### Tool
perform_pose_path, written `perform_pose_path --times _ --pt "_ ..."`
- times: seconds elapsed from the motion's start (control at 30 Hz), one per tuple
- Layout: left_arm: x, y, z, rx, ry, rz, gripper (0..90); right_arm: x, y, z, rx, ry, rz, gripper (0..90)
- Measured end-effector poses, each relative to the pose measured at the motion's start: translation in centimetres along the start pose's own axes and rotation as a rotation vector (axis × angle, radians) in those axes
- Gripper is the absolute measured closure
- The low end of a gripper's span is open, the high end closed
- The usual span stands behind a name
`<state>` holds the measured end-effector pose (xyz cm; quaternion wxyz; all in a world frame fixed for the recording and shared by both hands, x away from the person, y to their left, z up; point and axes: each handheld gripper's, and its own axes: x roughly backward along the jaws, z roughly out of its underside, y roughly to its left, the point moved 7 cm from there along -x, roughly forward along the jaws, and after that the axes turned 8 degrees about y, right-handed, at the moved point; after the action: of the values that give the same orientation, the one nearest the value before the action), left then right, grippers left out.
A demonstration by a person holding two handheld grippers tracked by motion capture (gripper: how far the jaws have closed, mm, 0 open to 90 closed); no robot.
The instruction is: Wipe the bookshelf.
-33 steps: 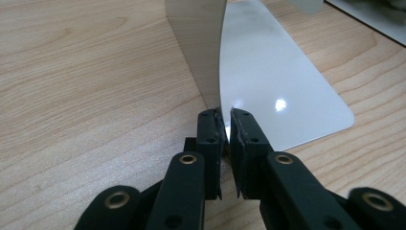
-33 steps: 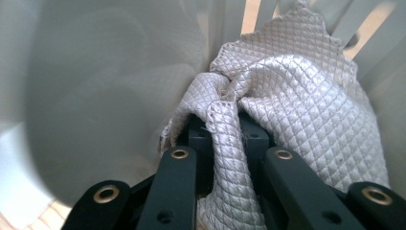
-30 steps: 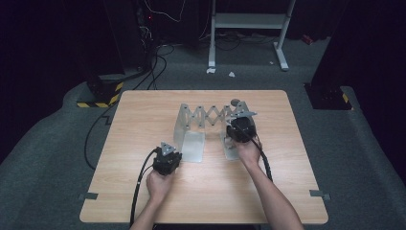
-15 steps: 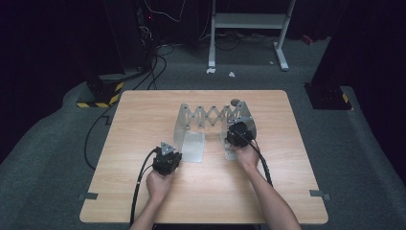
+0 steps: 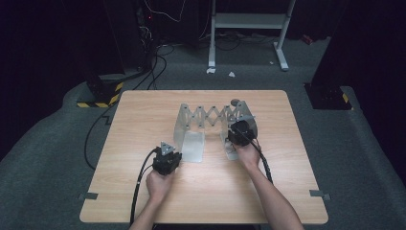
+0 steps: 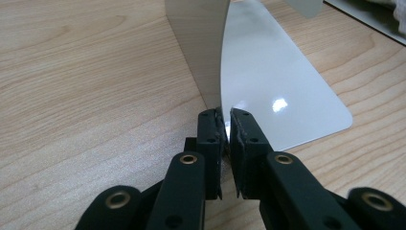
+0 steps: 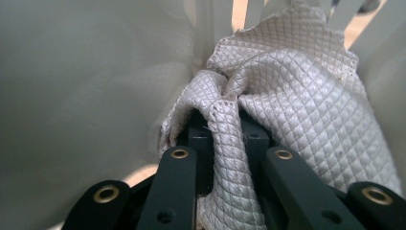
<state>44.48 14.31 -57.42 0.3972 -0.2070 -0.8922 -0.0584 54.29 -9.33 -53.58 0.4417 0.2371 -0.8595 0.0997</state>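
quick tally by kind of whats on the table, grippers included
Expandable metal bookend rack: 1
White quilted cloth: 1
Handheld grippers: 2, the left gripper clamped on the rack's left plate edge, the right gripper clamped on the cloth
Total: 4

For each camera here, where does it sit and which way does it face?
High view: above the person's side, looking forward and down on the wooden table; both forearms, left gripper and right gripper show.
Left gripper view: rides that gripper, looking along shut jaws pinching the expandable metal bookend.
Right gripper view: looks along jaws clamping a quilted white cloth against the bookend.
Shared: the bookend.
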Motion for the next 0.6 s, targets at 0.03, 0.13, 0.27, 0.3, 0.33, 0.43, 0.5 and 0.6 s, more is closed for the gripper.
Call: perform_pose_path --times 0.03,0.13,0.27,0.3,0.33,0.43,0.5,0.6 --pt "0.0 0.0 0.0 0.0 0.0 0.0 82.5 0.1 0.0 -0.3 -0.001 -0.002 -0.001 80.4" --pt "0.0 0.0 0.0 -0.001 0.0 -0.001 82.5 -0.2 0.0 -0.4 -0.003 0.005 -0.002 80.4" --pt "0.0 0.0 0.0 -0.002 0.001 -0.003 82.4 -1.3 -0.1 0.3 -0.002 0.038 -0.004 80.4" --pt "0.0 0.0 0.0 -0.002 0.001 -0.003 82.4 -1.5 -0.2 0.4 -0.003 0.045 -0.007 80.4" --pt "0.0 0.0 0.0 -0.002 0.0 -0.003 82.4 -1.7 -0.2 0.5 -0.005 0.052 -0.012 80.4" --pt "0.0 -0.1 0.0 -0.006 -0.001 -0.008 82.3 -1.9 -0.1 1.0 0.001 0.073 -0.014 80.3" --pt "0.0 -0.1 0.0 -0.009 -0.001 -0.012 82.3 -1.8 0.0 1.3 0.016 0.076 -0.017 80.3" --pt "0.0 -0.1 0.0 -0.011 -0.001 -0.013 82.2 -1.4 0.1 2.2 0.031 0.078 -0.02 80.2"
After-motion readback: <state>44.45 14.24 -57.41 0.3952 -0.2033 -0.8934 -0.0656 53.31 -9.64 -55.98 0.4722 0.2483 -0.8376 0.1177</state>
